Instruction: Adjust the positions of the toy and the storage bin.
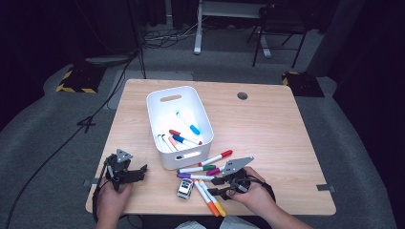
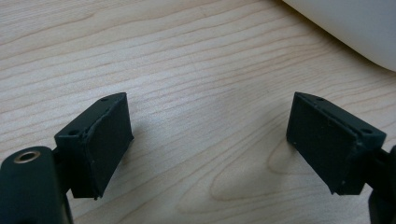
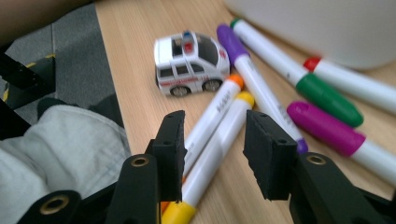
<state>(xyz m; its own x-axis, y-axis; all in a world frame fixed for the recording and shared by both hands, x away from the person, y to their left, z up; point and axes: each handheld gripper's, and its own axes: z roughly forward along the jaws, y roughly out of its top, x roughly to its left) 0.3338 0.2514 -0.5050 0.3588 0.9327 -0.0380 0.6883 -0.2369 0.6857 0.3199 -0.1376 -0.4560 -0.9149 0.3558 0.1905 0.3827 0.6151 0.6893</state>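
Right gripper (image 3: pixel 212 156) open, straddling the yellow (image 3: pixel 219 147) and orange (image 3: pixel 210 116) markers by the toy car (image 3: pixel 190 62) at the table's near edge; centre on yellow alone, then close; left gripper (image 2: pixel 210 144) idle, open.

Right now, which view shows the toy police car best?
The right gripper view: the toy police car sits close and sharp, side and windows visible, beside the markers. The high view shows it small near the table edge.

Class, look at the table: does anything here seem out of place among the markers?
Yes: a small toy police car sits among the loose markers by the white bin; it is no pen.
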